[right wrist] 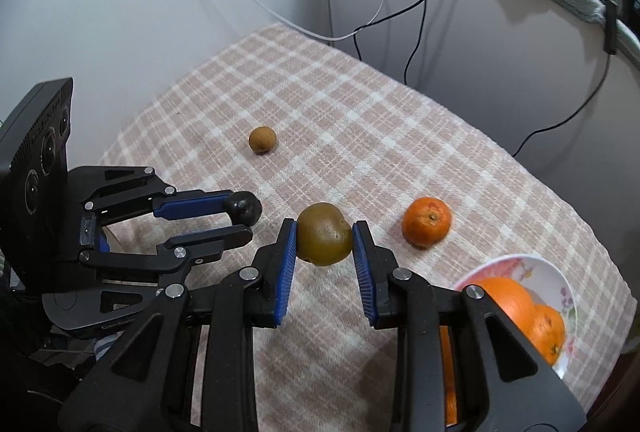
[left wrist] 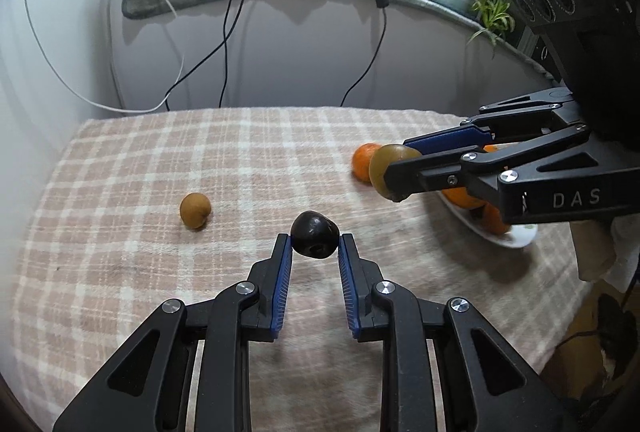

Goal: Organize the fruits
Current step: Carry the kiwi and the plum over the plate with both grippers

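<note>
Checked cloth [right wrist: 360, 104] covers the table. On the plate [right wrist: 560, 276] lie some oranges [right wrist: 512, 300] already. Left gripper [left wrist: 315, 242] is clamped on a dark fruit [left wrist: 315, 234], right gripper [right wrist: 324, 236] on a green-brown fruit [right wrist: 325, 240]. One mandarin [right wrist: 426, 221] and one small brown fruit [right wrist: 262, 140] wait on the cloth.

small round fruit [right wrist: 262, 140] lies on tabletop [right wrist: 360, 104], far left | mandarin [right wrist: 426, 221] lies right of it, nearer | plate [right wrist: 560, 280] set at right edge, near the mandarin | oranges [right wrist: 520, 308] held in plate
</note>
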Available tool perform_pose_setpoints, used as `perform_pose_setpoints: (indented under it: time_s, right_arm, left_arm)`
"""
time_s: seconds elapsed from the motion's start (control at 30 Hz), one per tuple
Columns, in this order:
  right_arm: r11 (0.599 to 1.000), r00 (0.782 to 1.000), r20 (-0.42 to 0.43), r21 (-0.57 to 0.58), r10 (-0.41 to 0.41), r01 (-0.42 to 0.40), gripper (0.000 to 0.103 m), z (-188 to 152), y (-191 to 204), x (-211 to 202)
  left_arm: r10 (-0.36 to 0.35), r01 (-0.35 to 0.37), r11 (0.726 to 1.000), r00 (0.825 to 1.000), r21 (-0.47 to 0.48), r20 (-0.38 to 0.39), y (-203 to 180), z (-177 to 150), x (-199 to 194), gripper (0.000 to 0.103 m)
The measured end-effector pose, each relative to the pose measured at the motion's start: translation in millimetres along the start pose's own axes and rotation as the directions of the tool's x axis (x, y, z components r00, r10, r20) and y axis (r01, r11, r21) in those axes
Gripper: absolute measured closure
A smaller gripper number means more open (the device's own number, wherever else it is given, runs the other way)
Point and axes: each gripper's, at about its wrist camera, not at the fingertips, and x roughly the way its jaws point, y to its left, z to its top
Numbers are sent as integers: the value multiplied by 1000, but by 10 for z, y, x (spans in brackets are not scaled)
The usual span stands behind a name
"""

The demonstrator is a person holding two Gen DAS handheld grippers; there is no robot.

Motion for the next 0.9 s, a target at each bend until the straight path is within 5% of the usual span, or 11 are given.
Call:
perform_pose_setpoints:
  time_s: [0.9]
  right_arm:
    - [970, 982, 167, 241, -84, 42, 74, -964, -859, -991]
  left_arm:
    - [-127, 124, 988, 991, 93, 30, -963, 67, -91, 81]
